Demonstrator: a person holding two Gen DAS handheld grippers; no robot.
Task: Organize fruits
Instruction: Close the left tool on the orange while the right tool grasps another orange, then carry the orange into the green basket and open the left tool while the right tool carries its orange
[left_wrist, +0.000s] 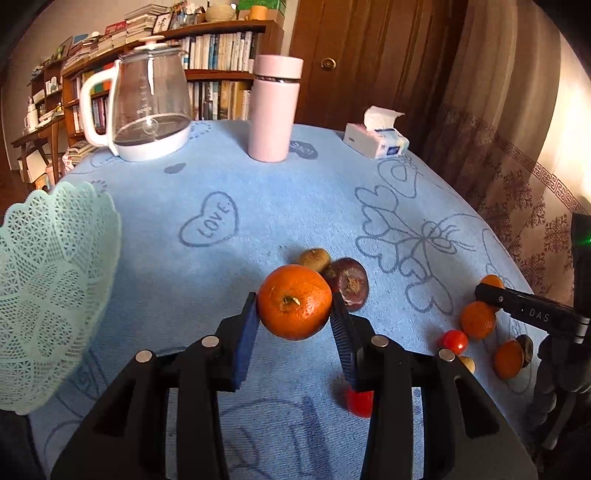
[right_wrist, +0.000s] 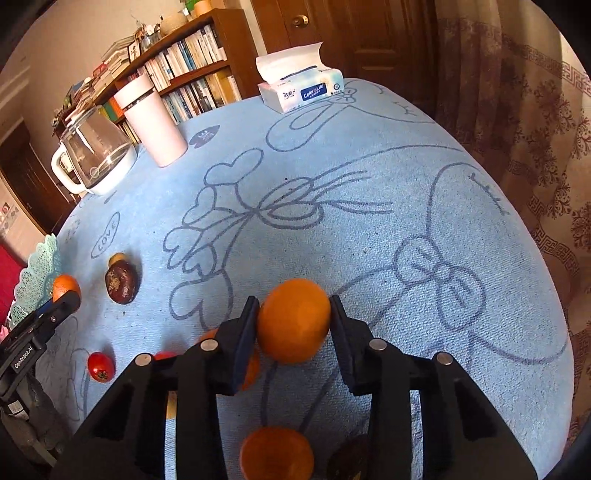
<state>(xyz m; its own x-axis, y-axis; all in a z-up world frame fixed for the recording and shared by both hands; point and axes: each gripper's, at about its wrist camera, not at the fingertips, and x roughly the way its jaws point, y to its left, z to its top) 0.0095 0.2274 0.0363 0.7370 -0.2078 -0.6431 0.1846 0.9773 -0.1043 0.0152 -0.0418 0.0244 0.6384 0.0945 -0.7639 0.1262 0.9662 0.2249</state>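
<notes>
Orange mandarin (left_wrist: 294, 301) clamped in left claw (left_wrist: 294, 314), lifted off the tabletop (left_wrist: 258, 206); right claw (right_wrist: 293, 321) grips a second mandarin (right_wrist: 293, 320); step looks like carry to the mint lace basket (left_wrist: 48, 280) at left. Next move likely needs a leftward swing over its rim; dark fruit (left_wrist: 350, 282), tomato (left_wrist: 455, 340) remain loose; kettle (left_wrist: 142, 107), pink flask (left_wrist: 275, 107), tissue pack (left_wrist: 376, 138) stand well beyond, not blocking.

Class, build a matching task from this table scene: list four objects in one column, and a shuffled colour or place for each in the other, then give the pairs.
Column A
1. flask
2. basket
3. tissue pack
4. left gripper

Column B
a. pale green lattice
b. clamped on an orange
c. pink, upright beside the kettle
d. far right of the cloth

Pairs: 1-c, 2-a, 3-d, 4-b
</notes>
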